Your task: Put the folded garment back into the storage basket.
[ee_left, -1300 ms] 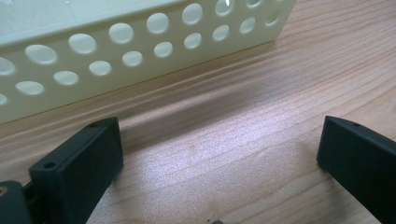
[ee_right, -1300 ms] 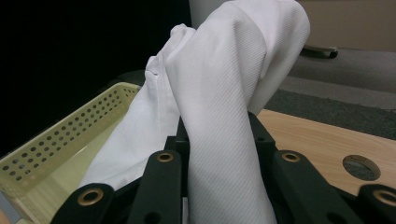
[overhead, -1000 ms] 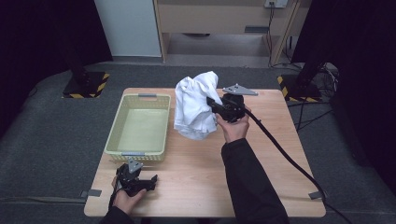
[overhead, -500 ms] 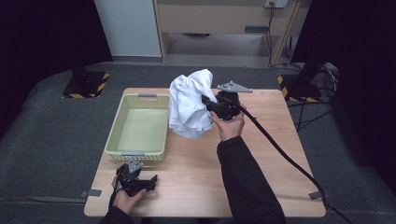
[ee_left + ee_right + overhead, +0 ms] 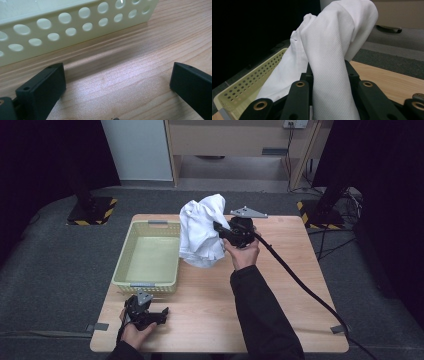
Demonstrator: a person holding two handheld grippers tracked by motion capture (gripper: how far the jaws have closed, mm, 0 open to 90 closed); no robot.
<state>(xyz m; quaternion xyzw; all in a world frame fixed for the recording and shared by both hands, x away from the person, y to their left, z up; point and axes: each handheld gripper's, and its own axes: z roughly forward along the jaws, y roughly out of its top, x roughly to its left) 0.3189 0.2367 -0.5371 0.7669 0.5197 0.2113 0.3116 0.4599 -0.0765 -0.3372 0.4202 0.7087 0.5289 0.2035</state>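
The light wooden counter (image 5: 280,320) carried everything, and its largest item, the pale yellow-green perforated plastic basket (image 5: 150,254), sat toward the left, open side up and apparently empty, which suited it as a receiving bin for whatever was being brought over. Just to the basket's right, at about its 3 o'clock, hung the crumpled white cloth (image 5: 201,232), lifted clear into a tall bunch with its lower folds drooping toward the counter beside the basket's right wall; it was held high, I judge, so that it could be carried over that wall without dragging.

The right hand-held gripper (image 5: 223,231) had its jaws pressed together on a fold of that cloth, pinching it from the side. Seen from above, the cloth lay at roughly 9 to 10 o'clock of that gripper, bunched directly off its tips. In the right gripper view the white fabric (image 5: 332,62) rose straight up between the black jaws toward 12 o'clock, with the basket rim (image 5: 252,82) at about 8 o'clock beyond it, so the bin lay just past the load.

The left hand-held gripper (image 5: 159,314) rested low at the near left of the counter, at about 6 o'clock of the basket, its jaws spread wide with only bare wood between them; the basket's holed wall (image 5: 75,27) stood near, at 11 o'clock in its own view. It seemed parked out of the way, well apart from the cloth.
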